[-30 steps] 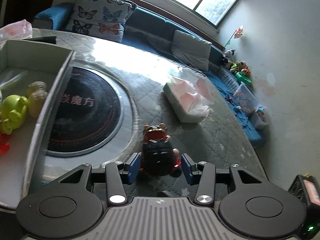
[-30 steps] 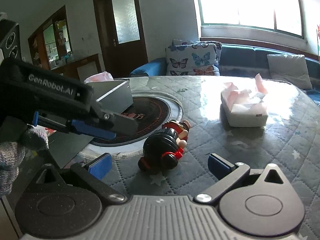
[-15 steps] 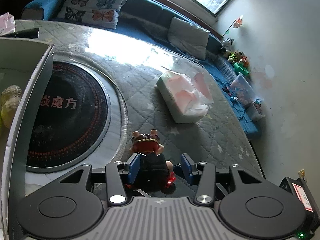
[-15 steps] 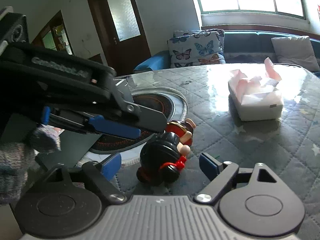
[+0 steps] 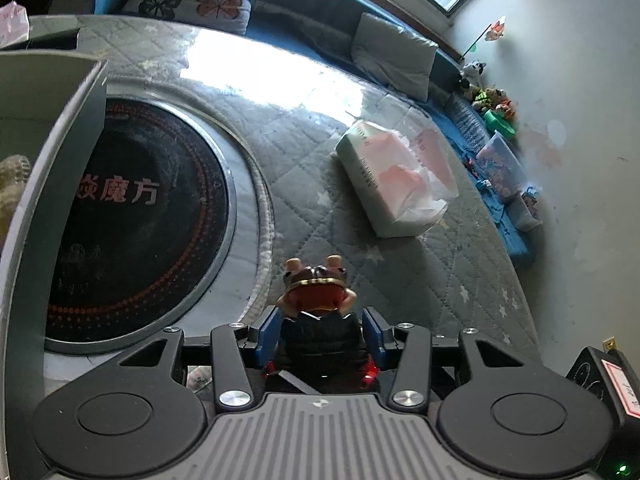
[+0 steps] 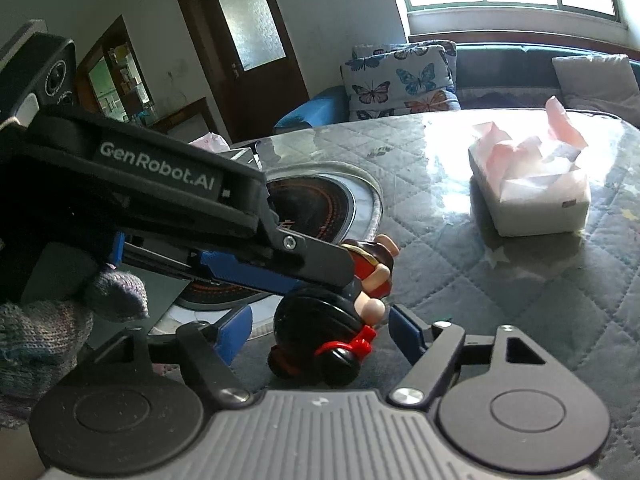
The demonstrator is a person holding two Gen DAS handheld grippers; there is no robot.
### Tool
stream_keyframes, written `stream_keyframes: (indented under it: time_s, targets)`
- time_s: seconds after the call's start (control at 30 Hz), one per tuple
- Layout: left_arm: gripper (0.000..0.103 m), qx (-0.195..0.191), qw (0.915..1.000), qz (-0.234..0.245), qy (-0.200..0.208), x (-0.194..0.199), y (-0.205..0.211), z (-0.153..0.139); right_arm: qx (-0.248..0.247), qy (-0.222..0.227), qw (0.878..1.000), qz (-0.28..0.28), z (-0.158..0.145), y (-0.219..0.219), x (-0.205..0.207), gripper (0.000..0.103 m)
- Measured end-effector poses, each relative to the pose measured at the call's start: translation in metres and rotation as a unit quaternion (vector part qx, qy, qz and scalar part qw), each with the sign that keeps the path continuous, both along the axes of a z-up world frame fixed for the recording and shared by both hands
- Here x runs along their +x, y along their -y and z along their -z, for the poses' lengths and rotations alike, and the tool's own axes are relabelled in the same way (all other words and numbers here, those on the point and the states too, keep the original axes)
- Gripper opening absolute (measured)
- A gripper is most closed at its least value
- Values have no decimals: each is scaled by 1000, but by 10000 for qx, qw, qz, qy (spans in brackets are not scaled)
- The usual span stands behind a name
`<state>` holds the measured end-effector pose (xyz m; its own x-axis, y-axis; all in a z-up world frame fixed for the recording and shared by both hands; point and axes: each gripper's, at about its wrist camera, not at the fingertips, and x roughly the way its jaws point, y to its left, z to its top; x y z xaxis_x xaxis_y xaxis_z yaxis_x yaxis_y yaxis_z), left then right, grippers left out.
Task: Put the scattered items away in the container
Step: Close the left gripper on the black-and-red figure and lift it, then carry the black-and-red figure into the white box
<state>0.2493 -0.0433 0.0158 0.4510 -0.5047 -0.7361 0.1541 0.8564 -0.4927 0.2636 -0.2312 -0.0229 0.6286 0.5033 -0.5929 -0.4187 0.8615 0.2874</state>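
Note:
A small doll with black hair and a red dress [image 5: 316,300] lies on the quilted table cover. My left gripper [image 5: 320,330] has its blue pads on both sides of the doll's head, close to touching it. In the right wrist view the doll [image 6: 332,320] lies between my right gripper's open fingers [image 6: 320,332], and the left gripper's finger [image 6: 280,264] reaches over it from the left. The grey container [image 5: 44,184] stands at the left with a pale toy [image 5: 12,176] inside.
A round black hob plate [image 5: 132,216] is set into the table beside the container. A tissue pack [image 5: 396,176] lies to the right of the doll. A sofa with cushions [image 5: 392,56] runs behind the table.
My left gripper has moved forward and down over the doll, and its pads have narrowed around the doll's head. My right gripper has come closer to the doll and stays open.

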Motion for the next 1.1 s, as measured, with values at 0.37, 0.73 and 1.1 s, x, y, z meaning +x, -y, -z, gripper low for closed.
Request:
stream_keyframes:
  time_s: [0.37, 0.73, 1.1]
  targets:
    - [51, -147, 9998, -25, -101, 5, 1, 6, 82, -191, 9998, -36, 7, 3, 7, 56]
    - [50, -249, 9996, -121, 98, -11, -4, -5, 28, -66, 10000, -45, -3, 0, -1, 56]
    - [50, -473, 9919, -651, 978, -54, -62, -66, -102, 823, 9951, -541, -62, -44, -24, 56]
